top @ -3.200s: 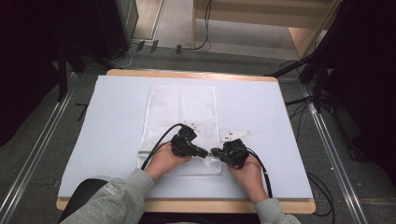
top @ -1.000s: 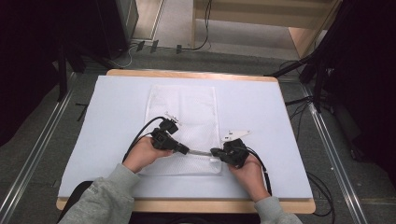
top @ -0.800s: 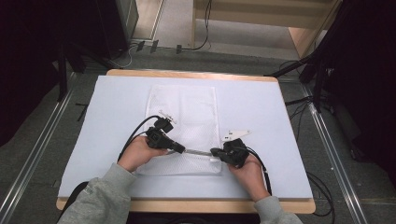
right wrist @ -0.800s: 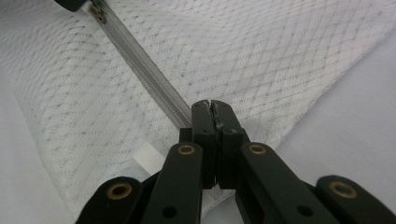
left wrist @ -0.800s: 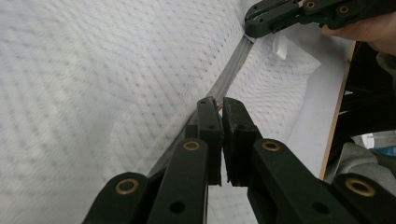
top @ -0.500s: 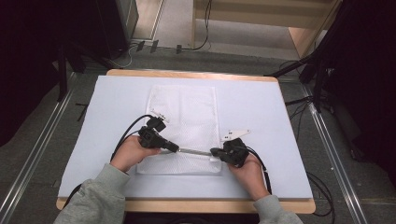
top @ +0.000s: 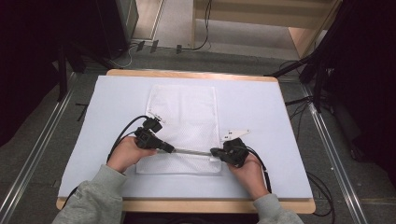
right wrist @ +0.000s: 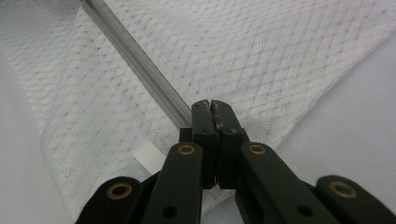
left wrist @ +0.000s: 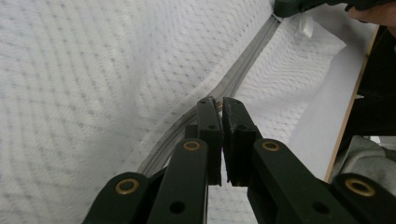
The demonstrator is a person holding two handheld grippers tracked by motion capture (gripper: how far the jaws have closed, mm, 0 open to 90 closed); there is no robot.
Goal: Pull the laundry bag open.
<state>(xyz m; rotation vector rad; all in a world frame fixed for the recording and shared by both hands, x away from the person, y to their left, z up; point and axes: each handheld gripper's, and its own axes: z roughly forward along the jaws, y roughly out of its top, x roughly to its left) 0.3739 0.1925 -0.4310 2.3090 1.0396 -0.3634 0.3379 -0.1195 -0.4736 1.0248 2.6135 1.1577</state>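
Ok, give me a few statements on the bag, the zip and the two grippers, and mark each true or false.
1. The mesh bag lies flat on the white mat. True.
2. The left gripper stands wide open. False: its jaws are shut on the zip, at what looks like the slider.
3. The right gripper is clamped at the zip's end, by the bag's corner. True.
4. The zip runs along the bag's far edge. False: it runs across the near end, between the two grippers.
5. The bag hangs over the table's edge. False: it lies wholly on the mat.
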